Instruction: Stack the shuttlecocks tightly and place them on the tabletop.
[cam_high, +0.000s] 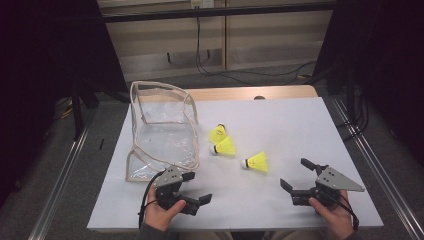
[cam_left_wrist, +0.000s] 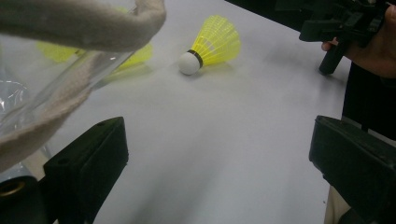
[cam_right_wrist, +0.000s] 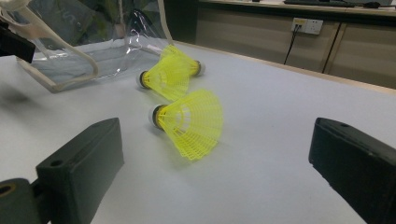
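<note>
Both grippers, left (cam_high: 196, 188) and right (cam_high: 297, 174), are held wide and empty at lower frame, so the nearest shuttlecock (cam_high: 256, 162), lying centre-right, could be knocked rolling if approached carelessly.

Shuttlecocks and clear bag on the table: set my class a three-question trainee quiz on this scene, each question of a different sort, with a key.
1. How many yellow shuttlecocks lie on the white table?
2. True or false: the right gripper is shut on a shuttlecock.
3. Which thing sits closest to the left gripper? A) clear bag B) far shuttlecock C) nearest shuttlecock

Key
1. Three: the far one, the middle shuttlecock and the nearest one, all outside the bag.
2. False: its jaws stand apart and hold nothing.
3. A: the bag's trimmed edge is right beside that gripper.
</note>
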